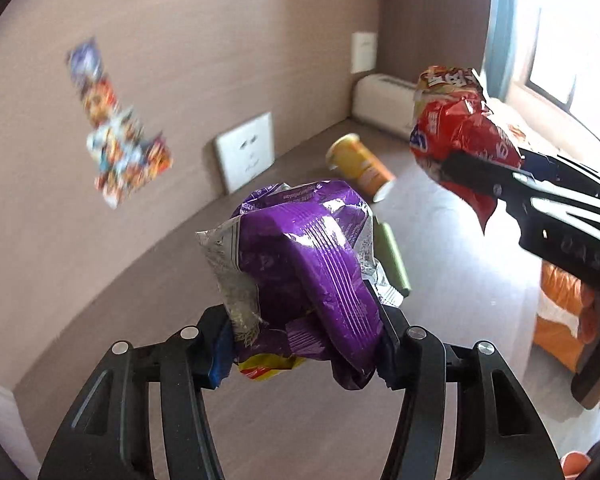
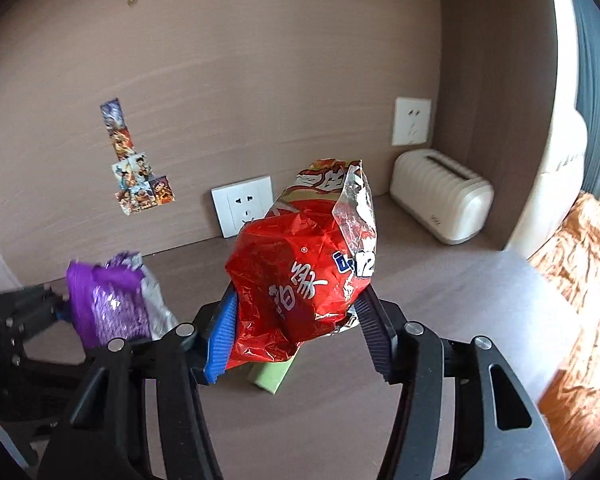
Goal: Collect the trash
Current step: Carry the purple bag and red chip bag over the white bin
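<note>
My left gripper [image 1: 304, 344] is shut on a crumpled purple snack bag [image 1: 308, 256] and holds it above the brown desk [image 1: 172, 264]. My right gripper [image 2: 296, 332] is shut on a crumpled red snack bag [image 2: 300, 280], also lifted off the desk. The red bag [image 1: 460, 136] and right gripper [image 1: 484, 184] show at the upper right of the left wrist view. The purple bag [image 2: 108, 300] and left gripper [image 2: 60, 308] show at the left of the right wrist view. A yellow chip can [image 1: 360, 166] lies on its side on the desk. A green bar [image 1: 394, 260] lies beyond the purple bag; it also shows under the red bag [image 2: 272, 376].
A white ribbed appliance [image 2: 440, 196] stands in the back right corner of the desk. Wall sockets [image 2: 244, 208] and a strip of stickers [image 2: 136, 168] are on the wooden back wall. An orange bedcover [image 2: 580, 300] lies to the right of the desk.
</note>
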A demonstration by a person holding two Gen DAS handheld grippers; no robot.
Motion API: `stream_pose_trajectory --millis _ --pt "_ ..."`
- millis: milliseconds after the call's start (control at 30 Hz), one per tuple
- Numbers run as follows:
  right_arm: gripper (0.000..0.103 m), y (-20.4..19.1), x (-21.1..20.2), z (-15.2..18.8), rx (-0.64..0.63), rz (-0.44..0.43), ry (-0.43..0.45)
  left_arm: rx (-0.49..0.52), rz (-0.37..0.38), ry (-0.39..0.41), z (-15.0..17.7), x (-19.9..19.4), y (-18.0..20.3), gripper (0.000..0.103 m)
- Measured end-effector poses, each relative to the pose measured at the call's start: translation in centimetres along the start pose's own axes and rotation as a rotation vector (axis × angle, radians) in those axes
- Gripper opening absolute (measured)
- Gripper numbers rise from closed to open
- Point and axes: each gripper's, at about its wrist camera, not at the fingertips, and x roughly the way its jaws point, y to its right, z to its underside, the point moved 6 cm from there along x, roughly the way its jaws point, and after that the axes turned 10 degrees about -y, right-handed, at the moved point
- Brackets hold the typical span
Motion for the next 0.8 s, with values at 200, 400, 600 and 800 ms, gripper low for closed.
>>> stream_pose_trajectory --millis 200,400,600,800 --pt "0.057 2.1 -4.1 1.7 0.010 0.027 0.022 0.056 0.012 0.032 -0.4 -2.4 4.7 0.054" --pt "0.057 5.2 -7.0 3.7 0.029 0.034 0.028 0.097 0.025 0.057 -0.6 -4.2 10.0 0.054" --pt "0.057 8.6 -9.5 5.9 0.041 0.044 0.033 0.148 0.039 0.071 -0.9 -5.4 15.8 0.054" --pt "0.057 12.8 -12.3 8.6 0.081 0.076 0.040 0.218 0.060 0.079 -1.5 -5.7 21.4 0.054"
